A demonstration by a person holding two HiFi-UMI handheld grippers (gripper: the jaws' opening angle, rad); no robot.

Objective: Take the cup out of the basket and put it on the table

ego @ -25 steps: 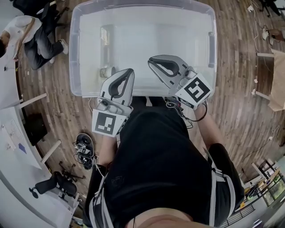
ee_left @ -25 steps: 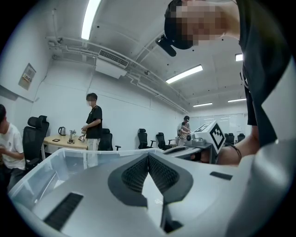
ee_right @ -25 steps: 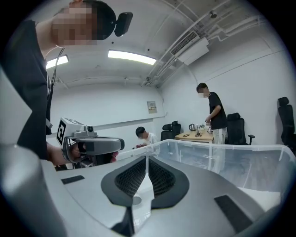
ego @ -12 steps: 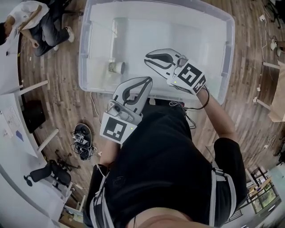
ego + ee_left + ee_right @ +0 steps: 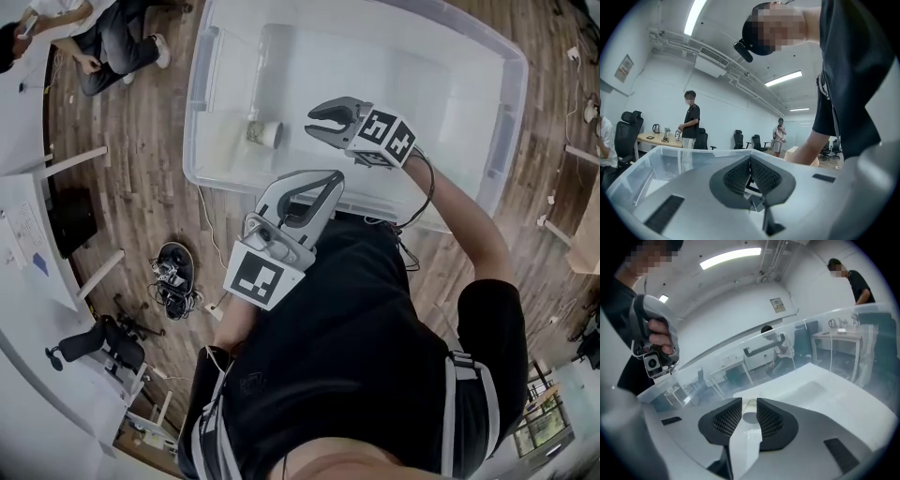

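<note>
Head view: clear basket stood on a wood floor in front of the person. Cup lay on its side inside the basket, in its left part near the front wall, not on any table.

Right gripper was held over the basket interior, tips pointing at the cup and near it but not touching. Jaws stood apart and were opening. Its marker cube showed black-and-white square patterns, with no letters to read.

Right gripper view: right gripper jaws apart. The cup appeared in line with the gap, just beyond the tips, a round end facing the camera. Pads were not pressing on it. A small sign hung on the far wall, print too small to read.

Left gripper was held low at the basket's front edge, tips over the rim. Its marker cube carried one square pattern.

Left gripper view: left gripper jaws closed together, nothing between them. A wall poster was unreadable.

A seated person was beyond the basket's left corner.
</note>
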